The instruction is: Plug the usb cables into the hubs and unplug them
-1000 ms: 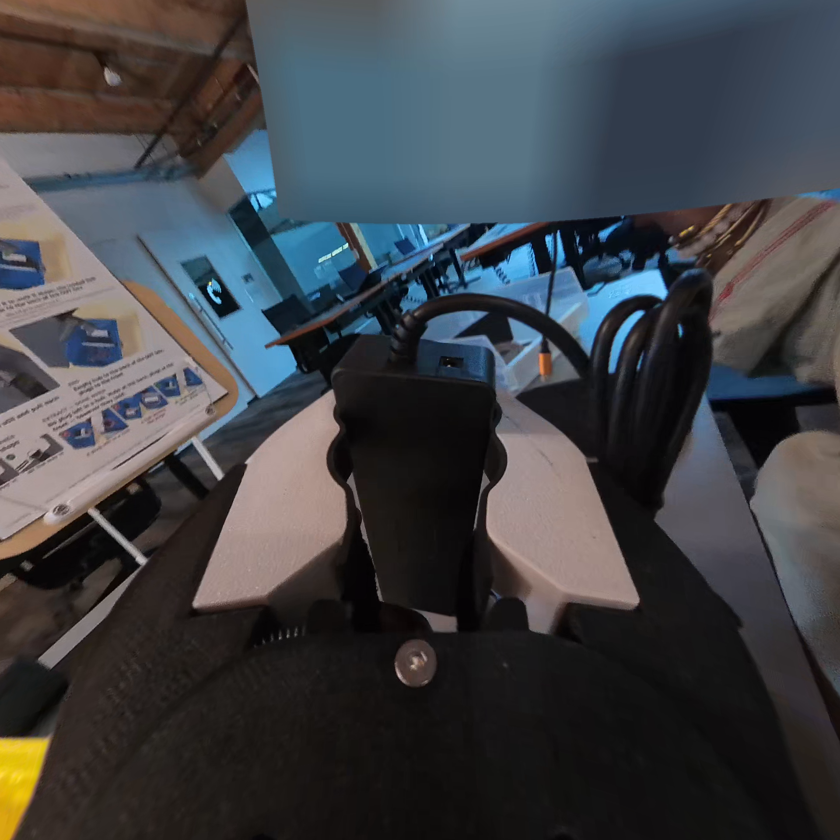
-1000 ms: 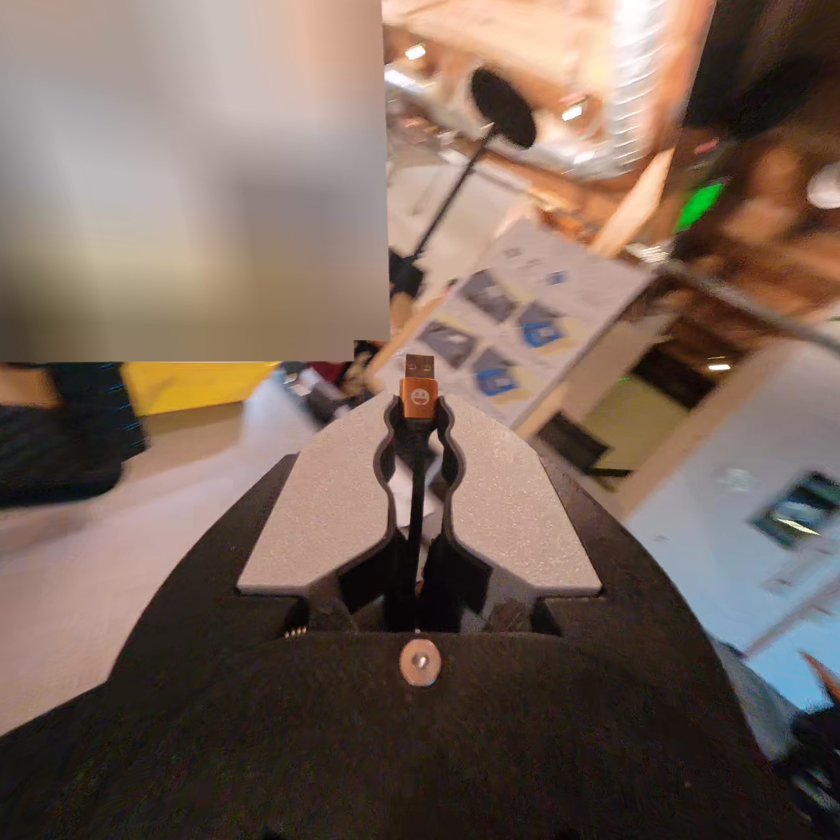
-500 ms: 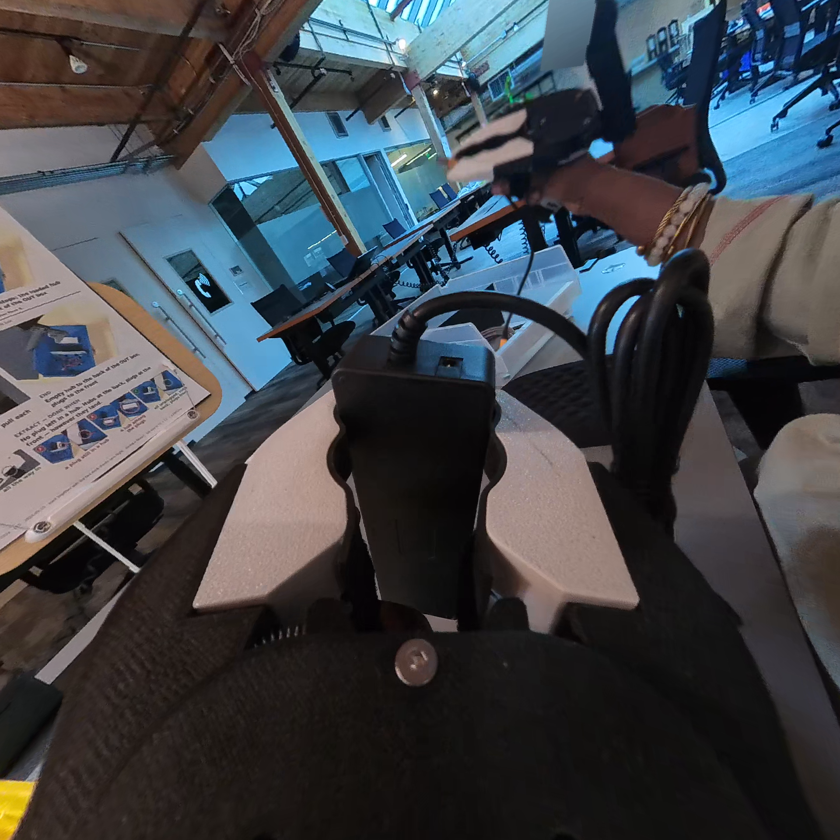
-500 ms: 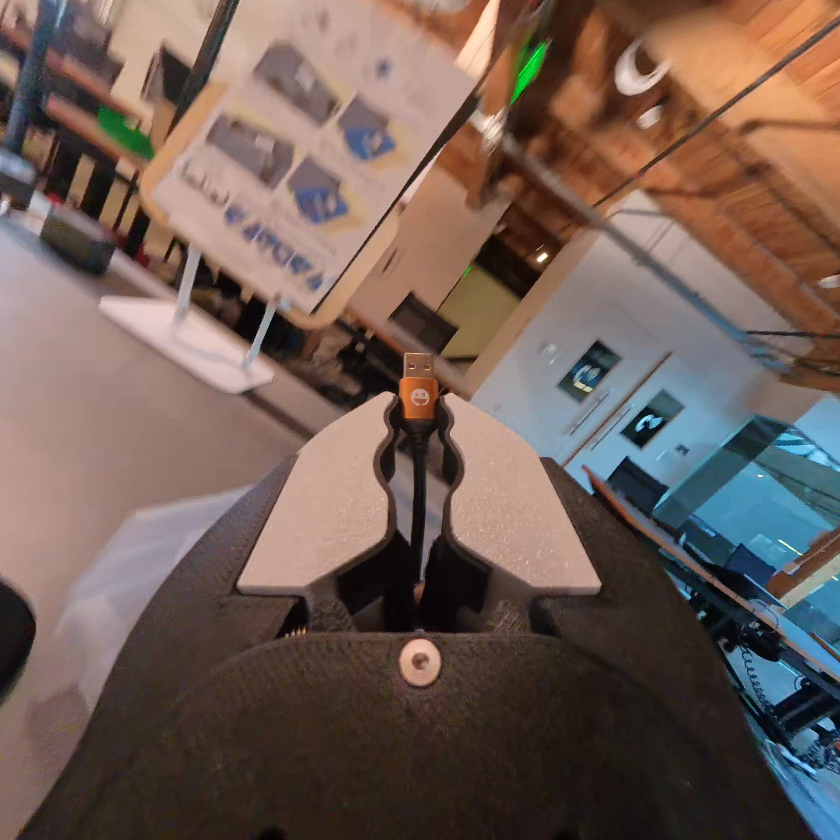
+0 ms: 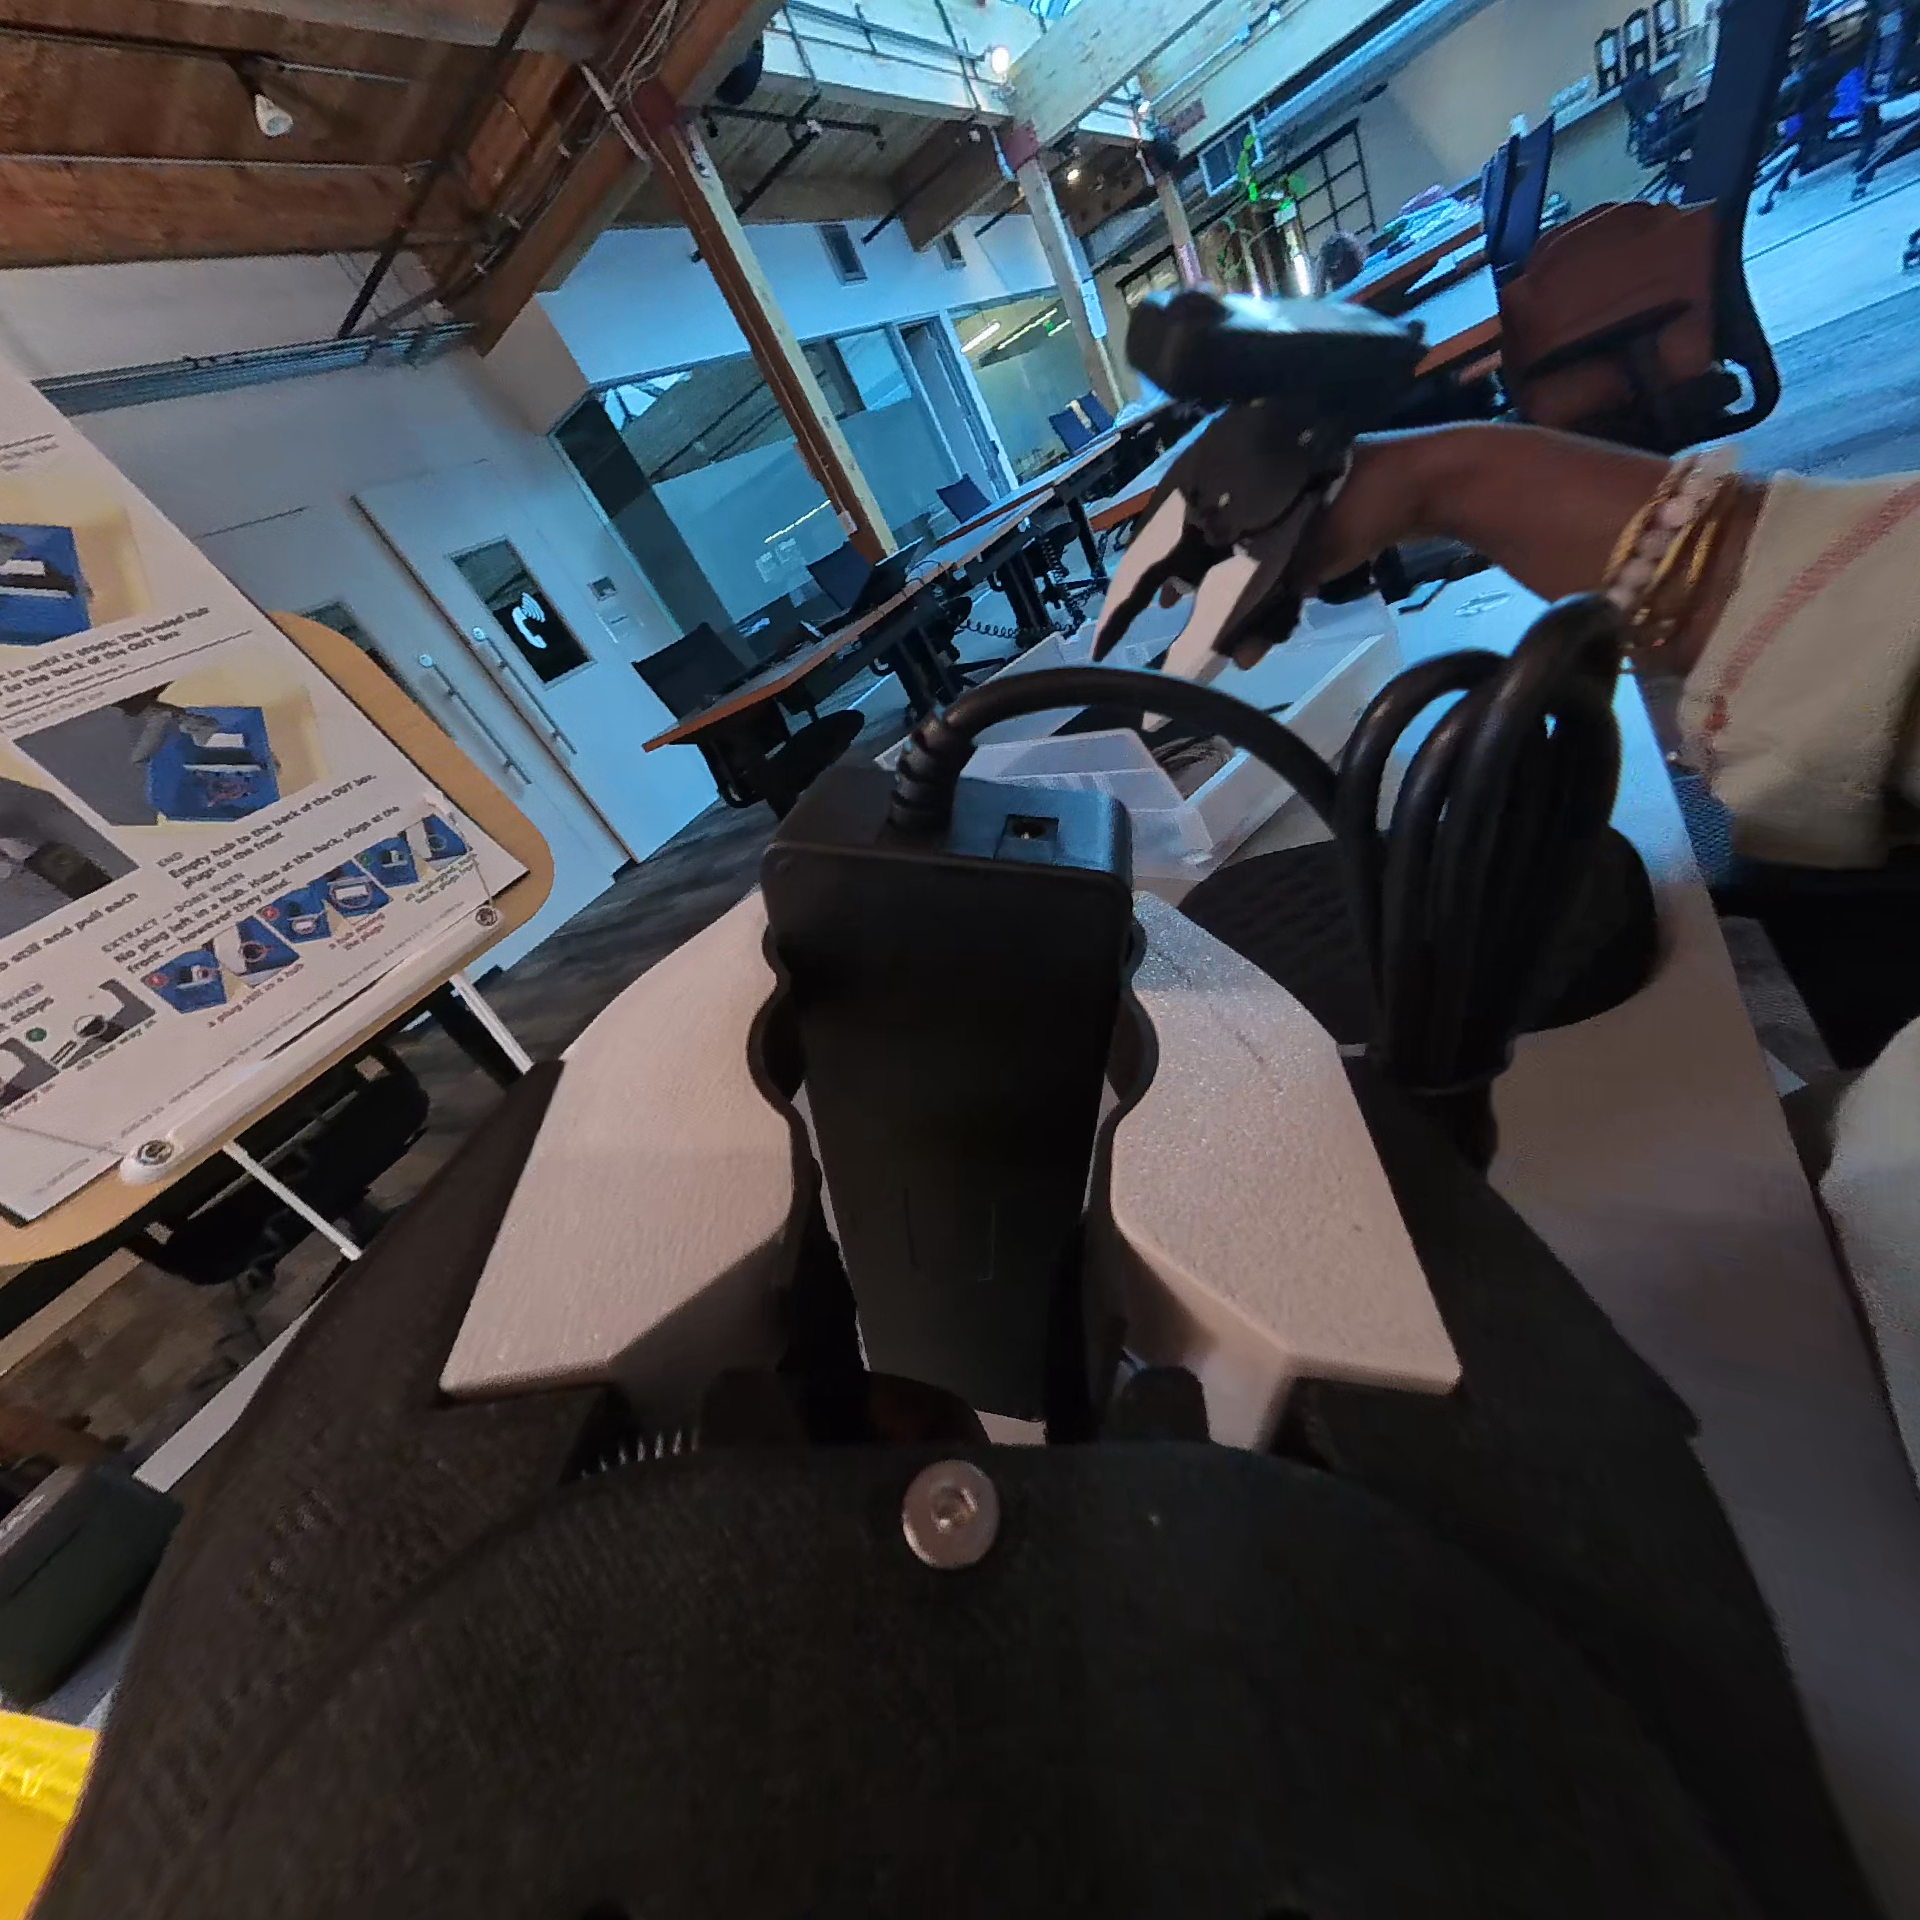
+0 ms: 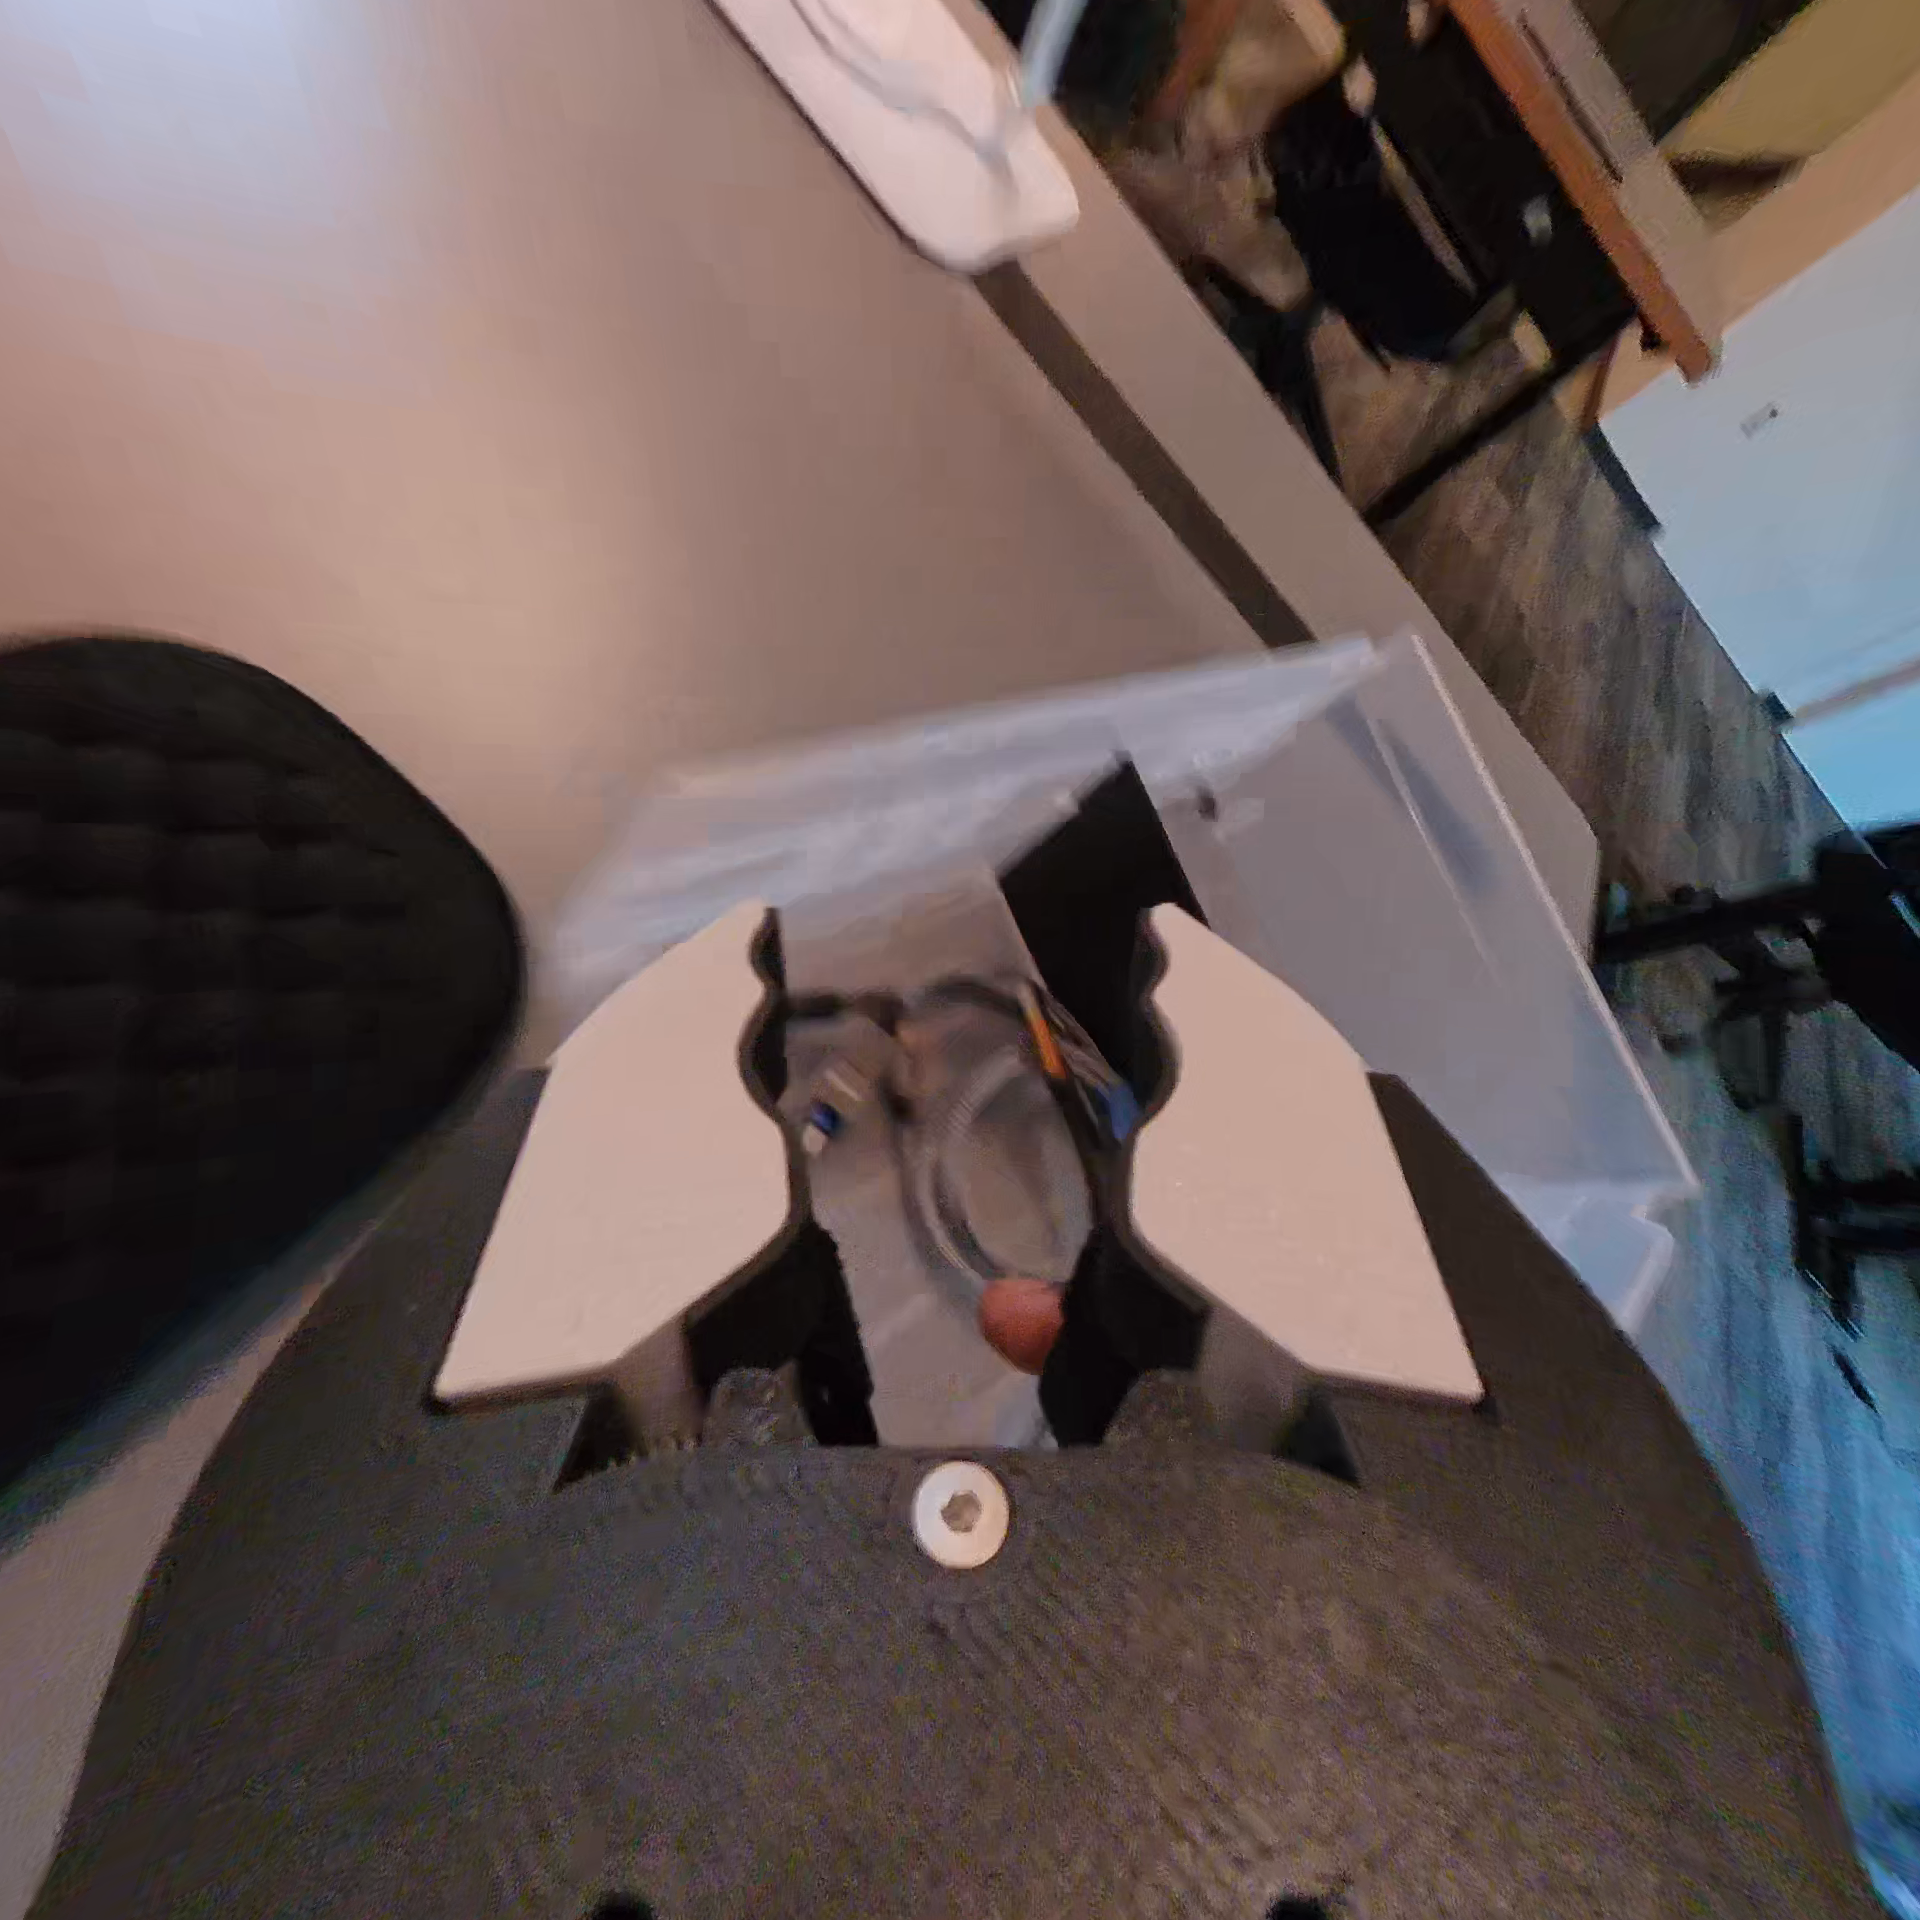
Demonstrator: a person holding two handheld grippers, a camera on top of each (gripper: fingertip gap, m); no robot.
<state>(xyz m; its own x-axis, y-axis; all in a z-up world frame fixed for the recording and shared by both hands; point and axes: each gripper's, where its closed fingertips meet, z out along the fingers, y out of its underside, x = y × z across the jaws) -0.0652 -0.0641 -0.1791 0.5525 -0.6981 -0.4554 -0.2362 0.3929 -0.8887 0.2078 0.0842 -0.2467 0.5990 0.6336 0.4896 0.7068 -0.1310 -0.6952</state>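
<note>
Over the clear bin (image 6: 1403,935) of loose cables (image 6: 966,1101), the right tongs (image 6: 961,940) hang spread and empty. Left tongs (image 5: 945,987) pinch the black hub (image 5: 945,1060) above the desk (image 5: 1662,1195); nothing looks plugged in, so plugging's probably still ahead.

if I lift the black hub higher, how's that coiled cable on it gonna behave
The cable would likely trail along, since it runs from the hub, which the left gripper clamps. It looks thick and holds its arch, so probably springy rather than limp. The bundle seems tied low down, so it may swing as one lump and tug sideways.
</note>
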